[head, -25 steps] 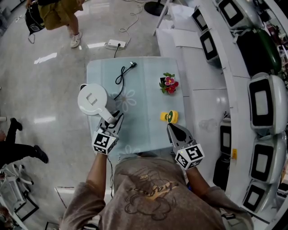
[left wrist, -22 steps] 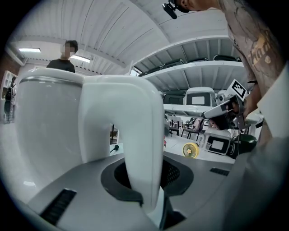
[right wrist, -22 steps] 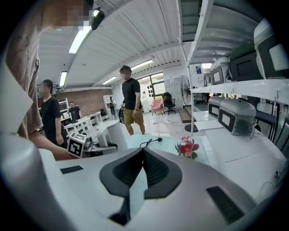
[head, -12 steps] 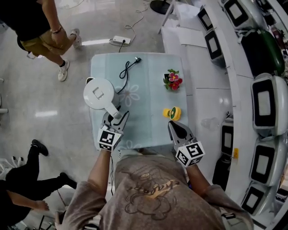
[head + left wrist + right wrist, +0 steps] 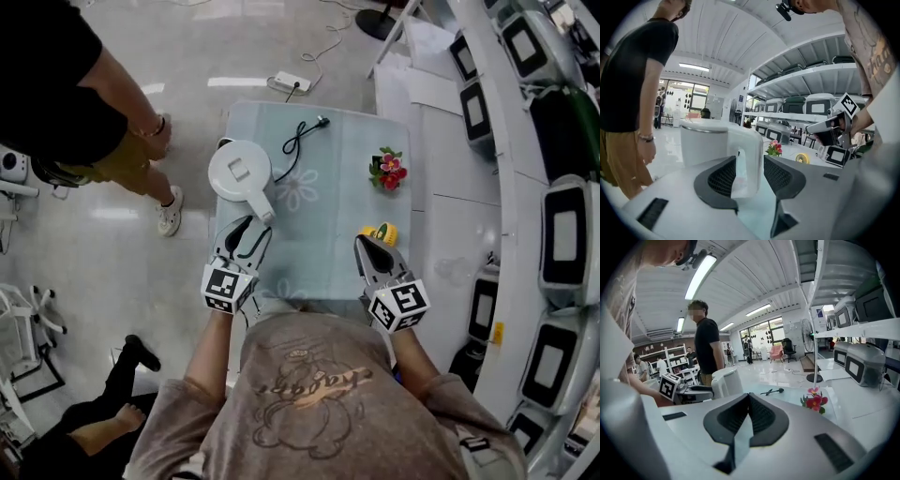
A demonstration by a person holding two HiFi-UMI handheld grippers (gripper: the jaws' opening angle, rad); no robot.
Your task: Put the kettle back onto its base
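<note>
The white kettle [image 5: 240, 172] stands upright at the left of the pale glass table [image 5: 328, 244]; whatever is under it is hidden, and a black cord [image 5: 298, 142] runs out from it. My left gripper [image 5: 247, 232] is just behind the kettle's handle [image 5: 265, 208], and its jaws are opening. In the left gripper view the handle [image 5: 746, 157] shows in the gap of the left gripper [image 5: 747, 169], with neither pad touching it. My right gripper [image 5: 371, 247] is shut and empty near the table's front right; its jaws meet in the right gripper view [image 5: 749, 404].
A small yellow fan [image 5: 381, 232] lies just ahead of the right gripper, and a flower posy [image 5: 388, 171] beyond it. A person in a black shirt [image 5: 56, 103] stands close to the table's left edge. Shelves of appliances [image 5: 562, 225] line the right. A power strip [image 5: 289, 82] lies on the floor.
My left gripper has opened off the kettle's handle and drawn back toward me. The kettle stays standing on the table. The person at the left has stepped closer.
</note>
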